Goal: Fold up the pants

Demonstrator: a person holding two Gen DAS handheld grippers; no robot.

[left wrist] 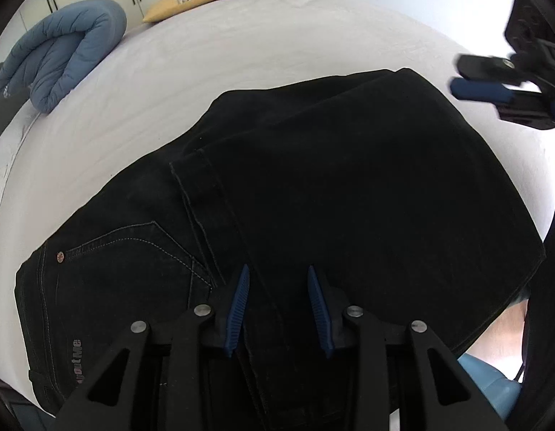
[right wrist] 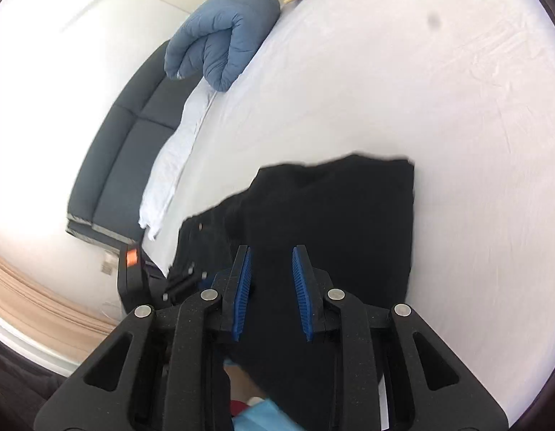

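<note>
Black pants (left wrist: 313,186) lie folded on bed (left wrist: 241,54), near blue quilt (left wrist: 62,54). Left gripper (left wrist: 278,310) and right gripper (right wrist: 270,292) both narrowly parted, holding nothing. Denim likely heavy, limp, non-slippery; best gripped at hem or waistband edge.

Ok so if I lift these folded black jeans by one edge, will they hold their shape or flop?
Likely flop: the black jeans lie in soft layers that sag over the bed edge. The thick seams and stacked denim suggest some heft. The matte fabric probably won't slip from ribbed pads.
</note>
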